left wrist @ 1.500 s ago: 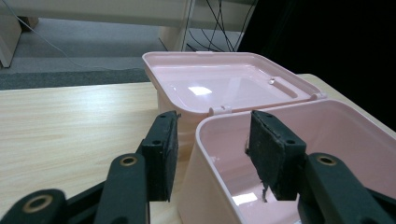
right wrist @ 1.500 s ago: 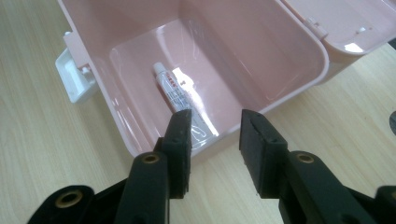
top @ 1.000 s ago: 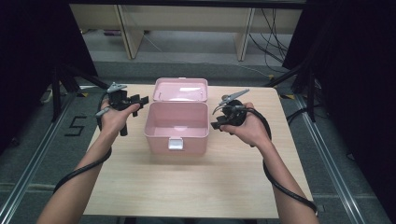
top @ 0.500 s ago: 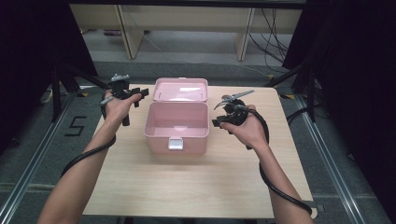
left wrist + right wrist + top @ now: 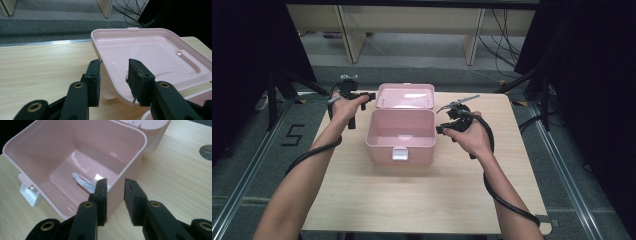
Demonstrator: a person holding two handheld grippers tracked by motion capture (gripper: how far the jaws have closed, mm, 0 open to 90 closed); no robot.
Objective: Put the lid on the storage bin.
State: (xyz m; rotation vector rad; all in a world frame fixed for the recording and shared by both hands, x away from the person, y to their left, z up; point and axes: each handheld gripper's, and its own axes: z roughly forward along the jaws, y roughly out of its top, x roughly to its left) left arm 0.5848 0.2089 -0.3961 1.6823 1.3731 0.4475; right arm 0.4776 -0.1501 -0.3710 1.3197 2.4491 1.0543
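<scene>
A pink box (image 5: 401,135) sits open mid-counter (image 5: 362,200), a small tube (image 5: 83,181) inside. The left claw (image 5: 113,80) has been closing astride the lid (image 5: 150,55) corner; the right claw (image 5: 115,200), also closing, straddles the box's side wall, neither visibly pinching. A one-sided squeeze could skid or tip the light box.

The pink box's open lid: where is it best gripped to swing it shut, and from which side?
Probably the lid at its left corner edge, approached from the box's left. The lid lies tipped back behind the box, and the left gripper already straddles that thin raised rim, so closing there should hold.
</scene>
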